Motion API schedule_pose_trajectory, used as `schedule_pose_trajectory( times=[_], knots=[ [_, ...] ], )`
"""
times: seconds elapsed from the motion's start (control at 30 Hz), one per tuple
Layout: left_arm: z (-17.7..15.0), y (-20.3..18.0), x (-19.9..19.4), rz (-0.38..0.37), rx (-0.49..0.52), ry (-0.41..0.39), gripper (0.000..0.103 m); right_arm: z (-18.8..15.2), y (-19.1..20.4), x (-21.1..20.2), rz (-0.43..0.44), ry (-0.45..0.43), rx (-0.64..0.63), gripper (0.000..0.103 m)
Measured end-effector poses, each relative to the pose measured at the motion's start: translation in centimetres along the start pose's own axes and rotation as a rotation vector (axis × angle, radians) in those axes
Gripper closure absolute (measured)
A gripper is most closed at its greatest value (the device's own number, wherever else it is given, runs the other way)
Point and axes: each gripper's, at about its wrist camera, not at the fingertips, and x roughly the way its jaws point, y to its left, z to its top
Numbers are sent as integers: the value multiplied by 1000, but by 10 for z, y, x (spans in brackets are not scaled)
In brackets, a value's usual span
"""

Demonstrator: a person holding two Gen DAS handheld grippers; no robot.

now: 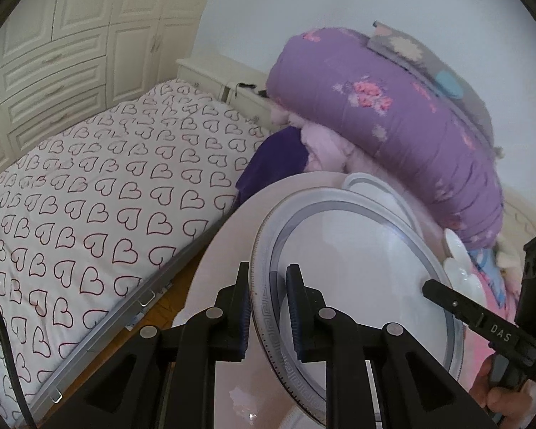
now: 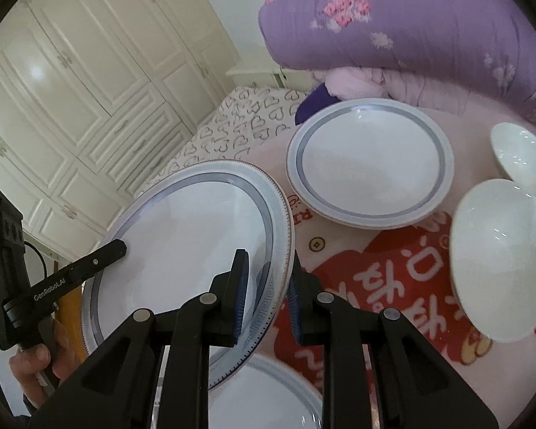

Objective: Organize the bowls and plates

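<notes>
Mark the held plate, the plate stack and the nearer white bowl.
held plate point(image 2: 182, 250): right wrist view, its flat centre.
plate stack point(image 2: 370, 168): right wrist view, top plate's well.
nearer white bowl point(image 2: 500, 261): right wrist view, inner surface.

Round table point(image 2: 339, 246): plate stack point(image 2: 370, 164), two bowls point(image 2: 500, 261).

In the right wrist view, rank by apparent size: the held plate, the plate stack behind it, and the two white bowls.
1. Held plate, nearest the camera, so true size unsure.
2. Plate stack.
3. Near bowl.
4. Far bowl, partly cut off at the edge.
</notes>
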Motion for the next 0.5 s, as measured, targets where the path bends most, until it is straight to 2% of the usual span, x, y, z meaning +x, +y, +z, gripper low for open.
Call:
schedule_pose_trajectory(
  times=[0.27,0.5],
  knots=[
    [-45,-13,-43,-27,29,-11,89,-39,-1,-44,-9,-38,6,83],
    [-87,-24,-67,-26,63,-3,88,-81,-5,-65,-32,-44,18,83]
  ],
)
